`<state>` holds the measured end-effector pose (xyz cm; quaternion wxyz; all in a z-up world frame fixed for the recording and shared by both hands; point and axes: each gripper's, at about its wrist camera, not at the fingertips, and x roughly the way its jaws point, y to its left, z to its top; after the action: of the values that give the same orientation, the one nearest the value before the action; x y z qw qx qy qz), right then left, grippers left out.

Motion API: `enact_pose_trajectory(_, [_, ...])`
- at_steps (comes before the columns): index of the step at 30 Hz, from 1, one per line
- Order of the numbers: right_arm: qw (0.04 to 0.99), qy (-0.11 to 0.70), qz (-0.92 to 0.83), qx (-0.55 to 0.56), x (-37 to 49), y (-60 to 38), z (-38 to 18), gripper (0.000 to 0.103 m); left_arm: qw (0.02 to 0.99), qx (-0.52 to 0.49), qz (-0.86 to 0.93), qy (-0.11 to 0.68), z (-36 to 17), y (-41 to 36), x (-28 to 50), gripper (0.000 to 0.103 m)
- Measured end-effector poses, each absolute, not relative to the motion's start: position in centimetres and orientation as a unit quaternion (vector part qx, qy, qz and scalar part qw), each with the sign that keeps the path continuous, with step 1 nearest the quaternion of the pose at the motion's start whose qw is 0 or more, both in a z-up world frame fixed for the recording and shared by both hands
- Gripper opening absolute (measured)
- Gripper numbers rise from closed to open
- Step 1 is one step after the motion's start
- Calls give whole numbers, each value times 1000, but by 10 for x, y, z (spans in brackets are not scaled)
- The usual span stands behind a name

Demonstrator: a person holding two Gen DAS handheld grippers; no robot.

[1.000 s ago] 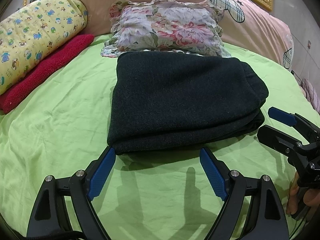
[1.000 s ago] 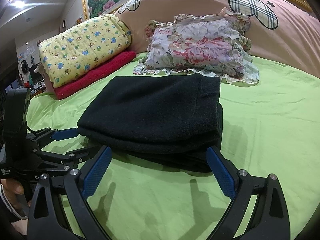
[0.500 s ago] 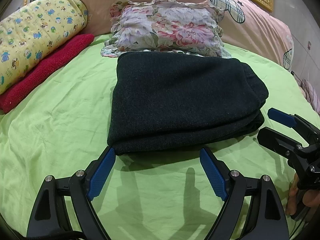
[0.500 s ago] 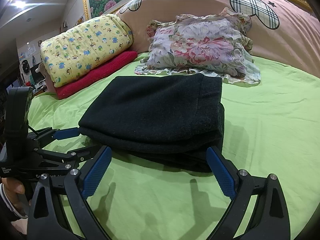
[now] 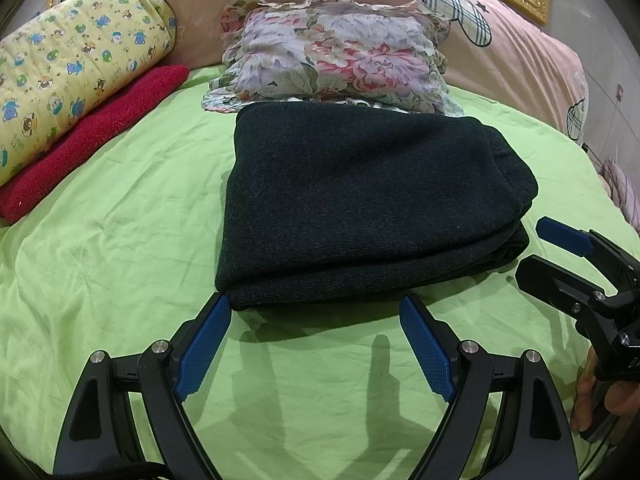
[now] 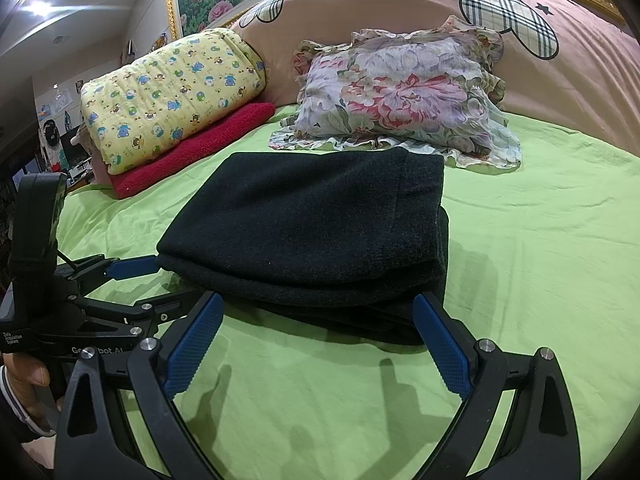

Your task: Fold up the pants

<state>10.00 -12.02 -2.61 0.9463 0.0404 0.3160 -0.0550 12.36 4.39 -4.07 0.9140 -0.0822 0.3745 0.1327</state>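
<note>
Looking along the left gripper, its two blue pads stand spread wide with nothing between them, poised just short of the near edge of the pants. The pants are dark and folded into a thick, tidy stack on the green sheet. Just behind the pants lies a flowered pillow; off to their left sits a red towel with a yellow printed quilt on top of it. To the right of the pants, the right gripper reaches in, a hand curled around its grip.

From the right gripper, the jaws are likewise spread apart and empty, close to the pants' near edge. The pants rest flat on the sheet, the pillow just behind them, and the towel and quilt beyond their left side. Left of the pants, the left gripper points at their corner, one blue pad just beside the cloth.
</note>
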Motion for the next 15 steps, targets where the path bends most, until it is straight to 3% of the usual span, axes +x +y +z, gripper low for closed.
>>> enact_pose_trajectory(15, [946,316,-55,40,100,-121,-26,96,914,-84,132,376,-41,44,124,87])
